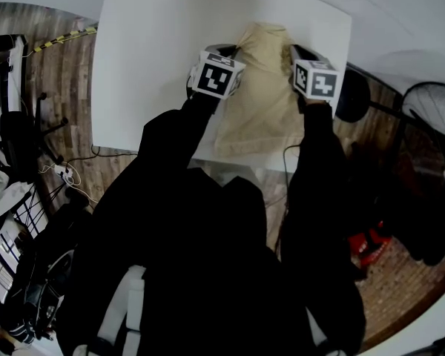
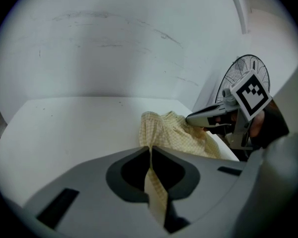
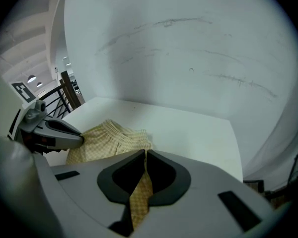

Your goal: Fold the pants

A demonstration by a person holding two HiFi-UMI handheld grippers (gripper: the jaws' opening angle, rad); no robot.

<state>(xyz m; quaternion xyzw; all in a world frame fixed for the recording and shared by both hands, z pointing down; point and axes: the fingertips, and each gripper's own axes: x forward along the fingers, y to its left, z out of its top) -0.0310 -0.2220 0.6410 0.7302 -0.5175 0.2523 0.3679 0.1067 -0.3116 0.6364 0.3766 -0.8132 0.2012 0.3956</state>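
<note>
Pale yellow checked pants (image 1: 261,87) lie on the white table (image 1: 156,65), stretching from its far middle down to the near edge. My left gripper (image 1: 224,53) is shut on the pants' left edge, and a strip of the cloth (image 2: 154,182) is pinched between its jaws. On the pants' right edge my right gripper (image 1: 300,53) is shut too, with a fold of cloth (image 3: 140,195) running through its jaws. The elastic waistband end (image 3: 120,129) sits bunched ahead of both grippers. Each gripper shows in the other's view: the right gripper (image 2: 213,117) and the left gripper (image 3: 52,130).
A standing fan (image 1: 430,106) and a dark round object (image 1: 354,95) are right of the table. Cables (image 1: 63,173) and chair legs lie on the wooden floor at the left. A white wall (image 2: 139,38) rises behind the table. The table's left half is bare.
</note>
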